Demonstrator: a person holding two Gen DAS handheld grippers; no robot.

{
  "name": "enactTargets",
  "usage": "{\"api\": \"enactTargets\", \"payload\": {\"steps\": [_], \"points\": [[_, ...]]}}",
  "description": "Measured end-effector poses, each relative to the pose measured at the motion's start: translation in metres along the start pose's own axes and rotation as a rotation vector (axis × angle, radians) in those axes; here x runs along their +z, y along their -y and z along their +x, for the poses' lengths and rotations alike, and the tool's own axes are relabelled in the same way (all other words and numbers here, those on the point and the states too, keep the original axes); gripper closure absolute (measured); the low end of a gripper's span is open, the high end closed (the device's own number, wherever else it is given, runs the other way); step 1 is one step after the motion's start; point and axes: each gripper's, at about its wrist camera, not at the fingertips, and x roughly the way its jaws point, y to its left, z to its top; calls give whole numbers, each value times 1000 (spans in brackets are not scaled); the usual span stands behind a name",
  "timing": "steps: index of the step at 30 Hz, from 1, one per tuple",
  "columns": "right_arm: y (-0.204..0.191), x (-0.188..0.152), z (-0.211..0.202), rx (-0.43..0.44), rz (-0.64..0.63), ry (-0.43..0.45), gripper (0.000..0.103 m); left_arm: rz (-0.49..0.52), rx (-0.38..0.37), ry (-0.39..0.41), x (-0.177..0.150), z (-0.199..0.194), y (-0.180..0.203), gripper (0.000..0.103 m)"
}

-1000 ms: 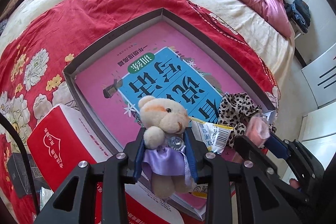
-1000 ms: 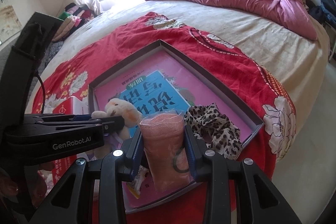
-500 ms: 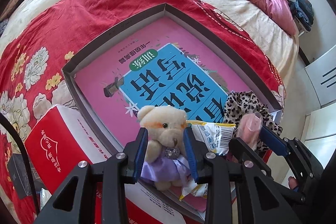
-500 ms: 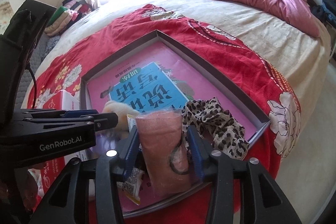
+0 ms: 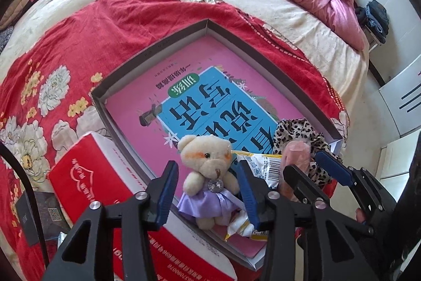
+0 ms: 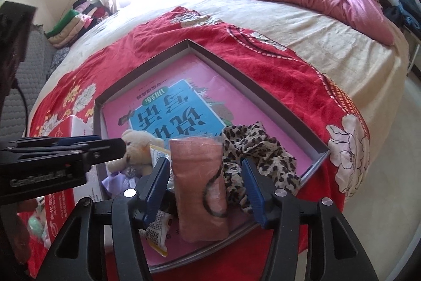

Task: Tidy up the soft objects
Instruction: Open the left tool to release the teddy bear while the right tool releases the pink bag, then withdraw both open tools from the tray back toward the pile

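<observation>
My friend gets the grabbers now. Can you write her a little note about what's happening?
Left gripper: jaws opening, teddy bear between them, pads off it, lying in the box.
Right gripper: jaws opening, pink pouch between them, pads off it, lying in the box.
Leopard scrunchie and snack packet are in the box too.
Done: bear and pouch set down inside.
Left: lift both grippers away; the red carton sits outside the box.

"GenRobot.AI" on left claw (image 6: 123, 146)
</observation>
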Motion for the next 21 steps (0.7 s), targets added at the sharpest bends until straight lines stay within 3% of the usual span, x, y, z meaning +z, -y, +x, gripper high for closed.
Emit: {"api": "enactTargets", "payload": {"steps": [6,10,21], "points": [[1,2,-6,-7,5,9,44,8,0,22,-5,-11,1,53],[0,2,-9,-14,5,16,35,6,6,28,-10,-16,1,47],[-2,3,-18,-43,-7,28,30,-25,0,37,-24,-28,-9,40]]}}
